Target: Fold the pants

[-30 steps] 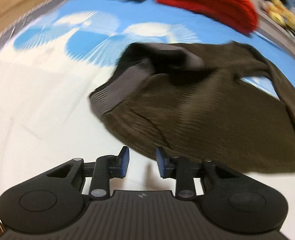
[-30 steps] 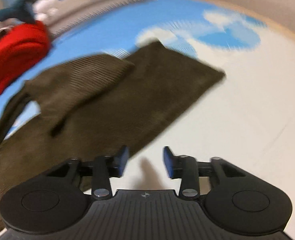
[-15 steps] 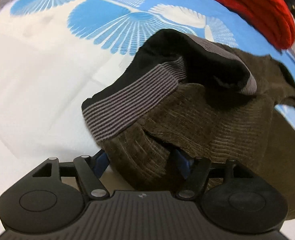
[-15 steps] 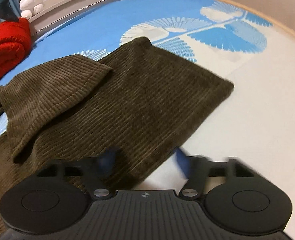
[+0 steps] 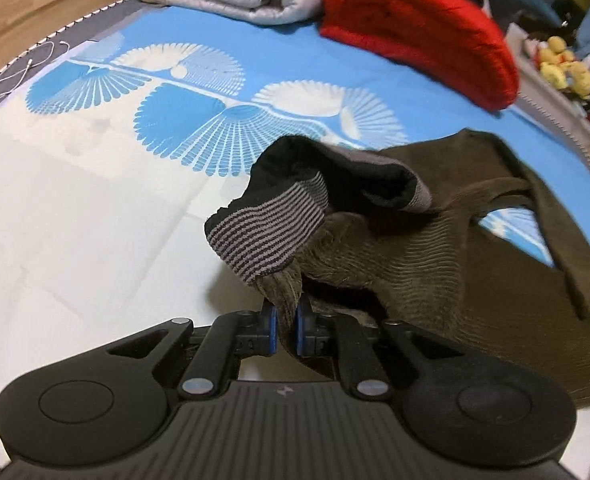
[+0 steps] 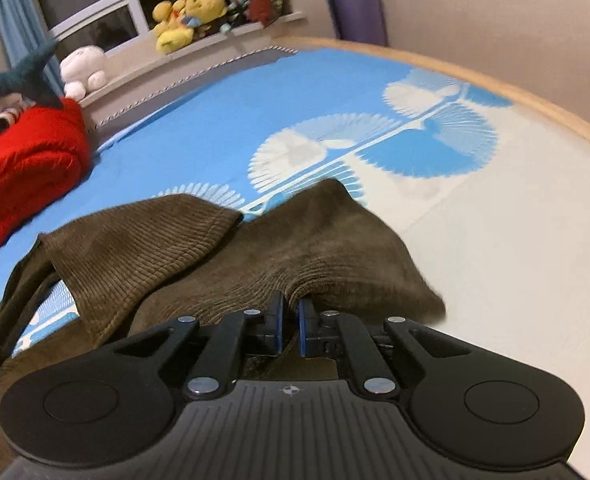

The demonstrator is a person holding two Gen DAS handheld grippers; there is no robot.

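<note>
Brown corduroy pants (striped waistband) bunched.

Wrist cams, close (shared pants)

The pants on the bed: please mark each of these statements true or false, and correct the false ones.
1. The left gripper is shut on the pants near the striped waistband. True.
2. The right gripper is open above the pants. False: it is shut on a pinch of the fabric.
3. The pants are blue. False: they are brown corduroy.
4. A red blanket lies beyond the pants. True.
5. The bed sheet is plain white. False: it is blue and white with fan shapes.
</note>
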